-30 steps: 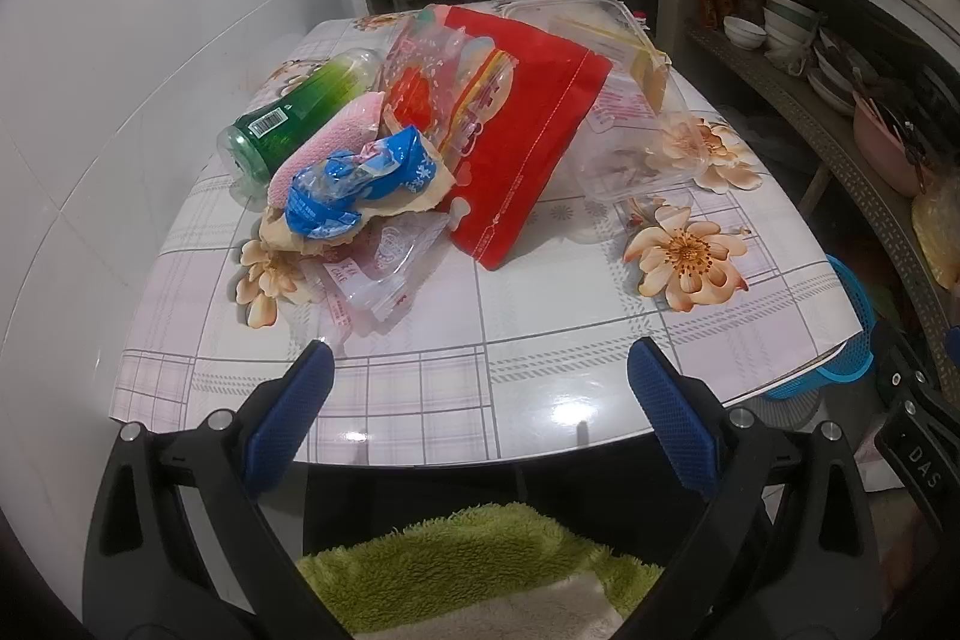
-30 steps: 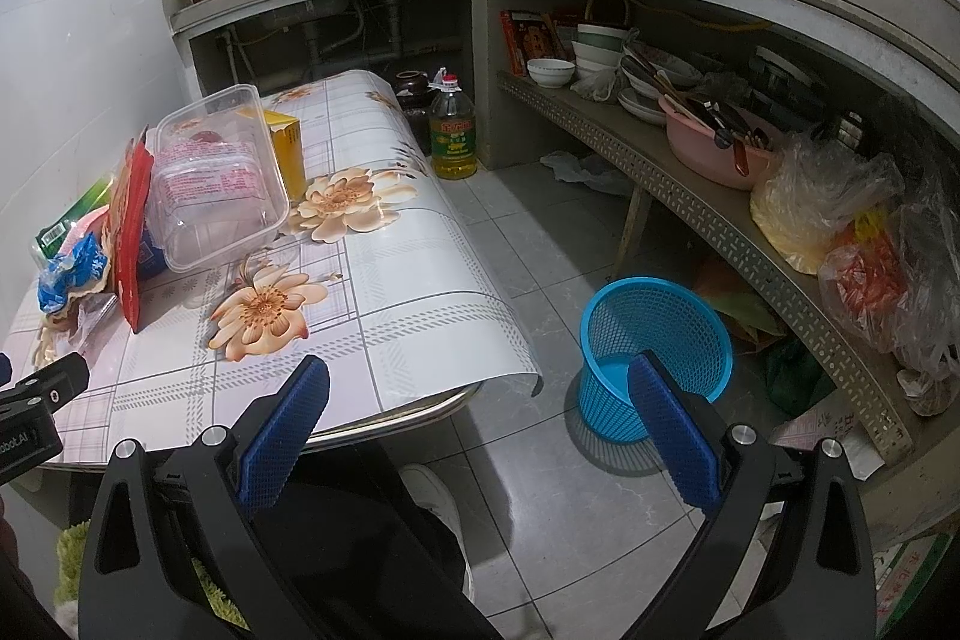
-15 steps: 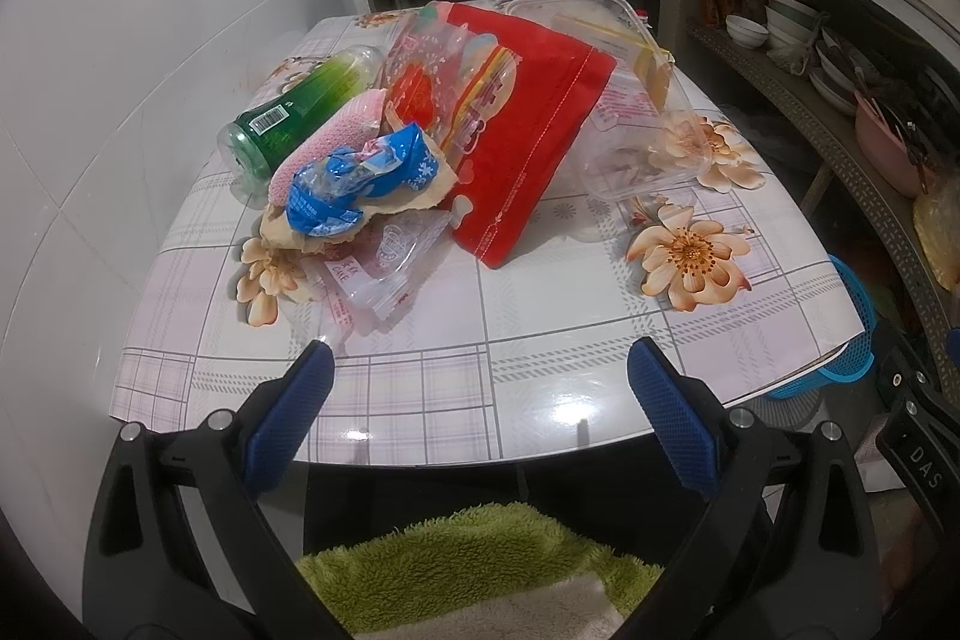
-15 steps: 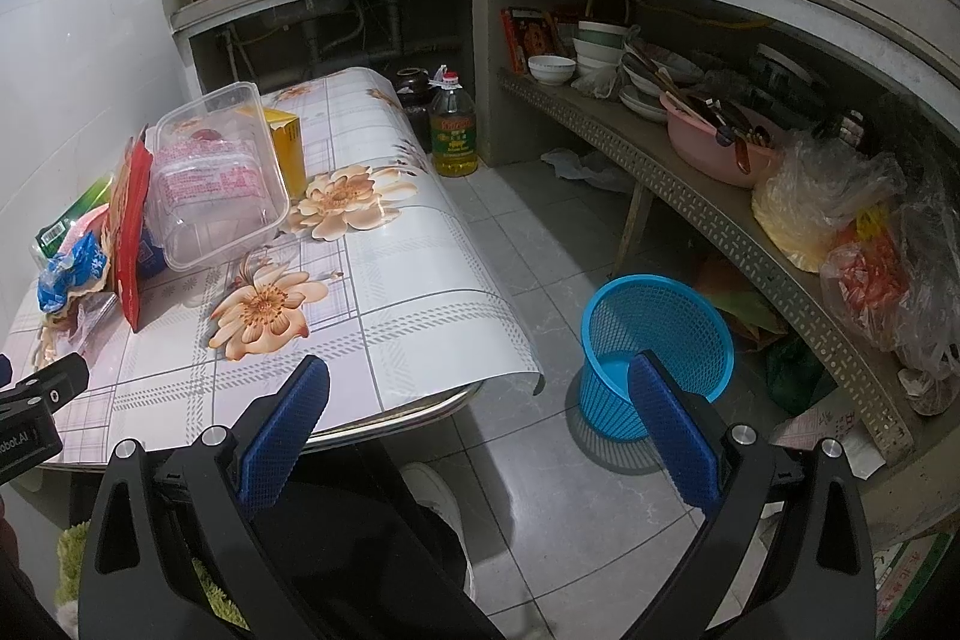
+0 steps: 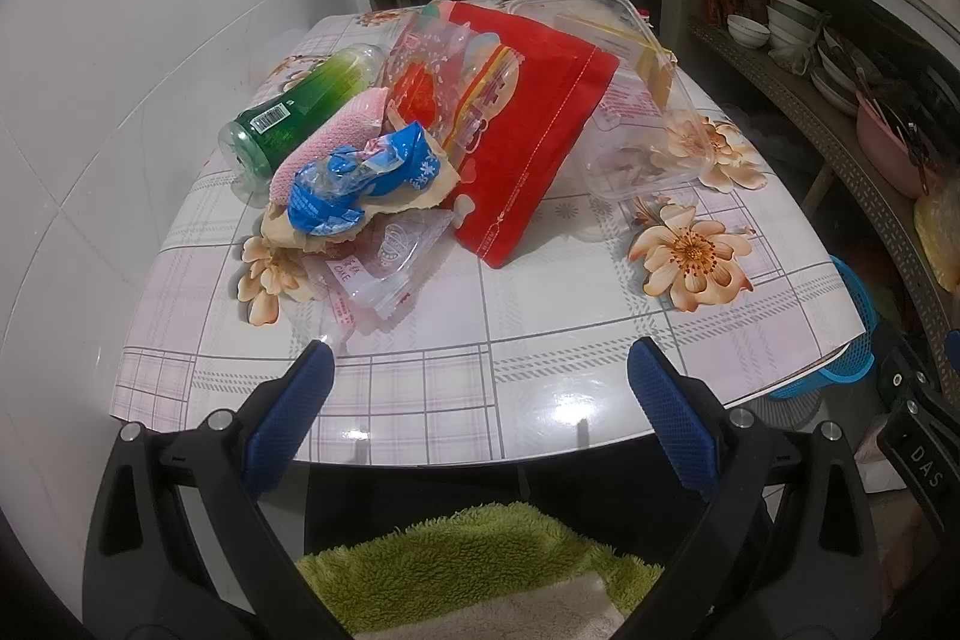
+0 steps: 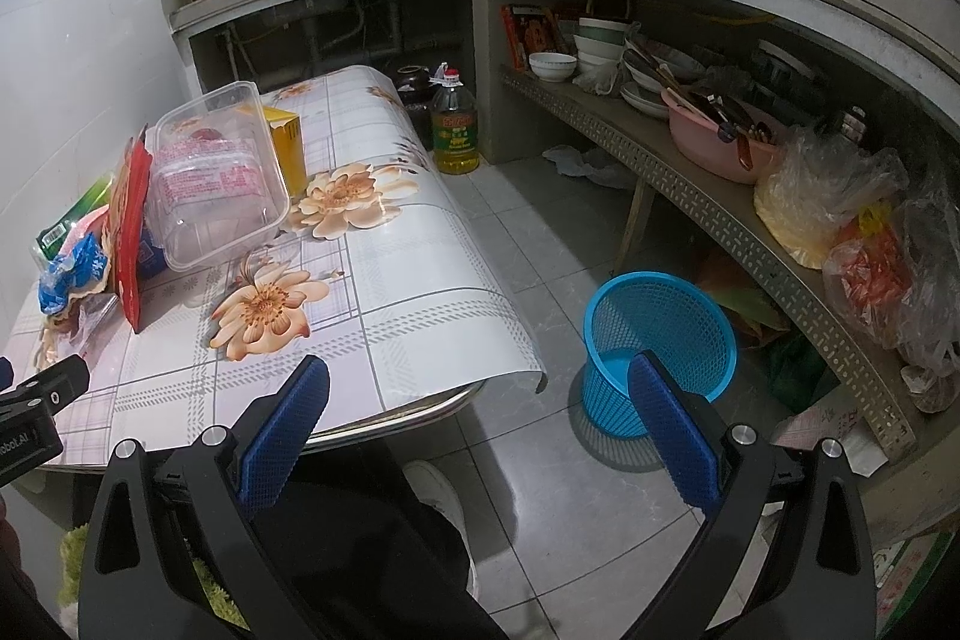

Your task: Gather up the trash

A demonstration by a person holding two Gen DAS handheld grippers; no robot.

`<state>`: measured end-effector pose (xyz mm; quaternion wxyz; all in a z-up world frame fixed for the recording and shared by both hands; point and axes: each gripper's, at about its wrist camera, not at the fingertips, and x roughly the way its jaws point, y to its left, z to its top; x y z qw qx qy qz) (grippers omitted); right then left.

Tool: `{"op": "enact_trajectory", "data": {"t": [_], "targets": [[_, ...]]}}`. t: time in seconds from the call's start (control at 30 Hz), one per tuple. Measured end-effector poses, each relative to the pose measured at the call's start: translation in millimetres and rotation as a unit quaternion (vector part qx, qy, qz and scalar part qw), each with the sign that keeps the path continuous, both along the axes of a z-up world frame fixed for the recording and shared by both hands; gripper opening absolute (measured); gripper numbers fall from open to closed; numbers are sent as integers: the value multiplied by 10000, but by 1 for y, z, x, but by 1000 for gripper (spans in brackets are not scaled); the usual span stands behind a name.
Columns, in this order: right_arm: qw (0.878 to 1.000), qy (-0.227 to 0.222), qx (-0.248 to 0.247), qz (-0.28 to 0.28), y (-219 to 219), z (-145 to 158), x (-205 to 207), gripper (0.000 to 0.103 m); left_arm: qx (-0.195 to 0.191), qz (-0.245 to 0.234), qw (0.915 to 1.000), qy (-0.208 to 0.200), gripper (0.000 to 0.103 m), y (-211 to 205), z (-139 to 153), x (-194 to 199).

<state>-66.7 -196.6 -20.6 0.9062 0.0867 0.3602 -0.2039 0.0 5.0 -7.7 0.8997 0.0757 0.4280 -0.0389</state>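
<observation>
Trash lies heaped on the left half of your worktop (image 5: 540,316), against the white tiled wall. Farthest left, a green bottle (image 5: 300,112) lies on its side, its base toward you. Just beside it, a pink sponge (image 5: 336,136) leans on the bottle, and a crumpled blue wrapper (image 5: 360,184) sits on top of some torn paper. In front of these, a clear cake wrapper (image 5: 384,262) lies flat on the flowered cloth. Next, a red bag (image 5: 534,130) stands tilted, with a clear printed bag (image 5: 450,70) resting against its face. To its right, a clear plastic box (image 5: 648,118) leans on the red bag, and a yellow carton (image 6: 285,145) stands just behind it.

Your left hand-held gripper (image 5: 480,388) hangs released at the near edge of the worktop, jaws wide apart, nothing between them.

Farther right, off the worktop, a blue basket (image 6: 660,334) stands on the floor near the shelf of dishes. Your right hand-held gripper (image 6: 480,400) hangs released too, jaws wide apart and empty, between the worktop's corner and the basket.
</observation>
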Motion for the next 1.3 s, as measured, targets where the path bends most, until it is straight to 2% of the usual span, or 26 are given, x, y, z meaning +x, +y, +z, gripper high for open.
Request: {"op": "enact_trajectory", "data": {"t": [0.43, 0.7, 0.87, 1.03, 1.2, 1.3], "targets": [[10000, 13, 8, -14, 0, 0, 2, 97, -12, 16, 10000, -2, 94, 3, -1, 0], [9999, 19, -80, 68, 2, -1, 13, 97, -132, 198, 9996, -144, 94, 30, 2, 9], [9987, -250, -239, 382, 9, 12, 33, 97, -106, 490, 9986, -150, 94, 61, 10, 25], [9925, -631, -290, 1003, 26, 28, 55, 97, -63, 577, 9967, -569, 94, 95, 23, 35], [9854, -853, -56, 1474, 46, 41, 74, 97, -678, 51, 9922, -1043, 94, 121, 31, 37], [9815, -882, 166, 1693, 55, 46, 85, 97, -655, -145, 9898, -1255, 94, 122, 35, 39]]}}
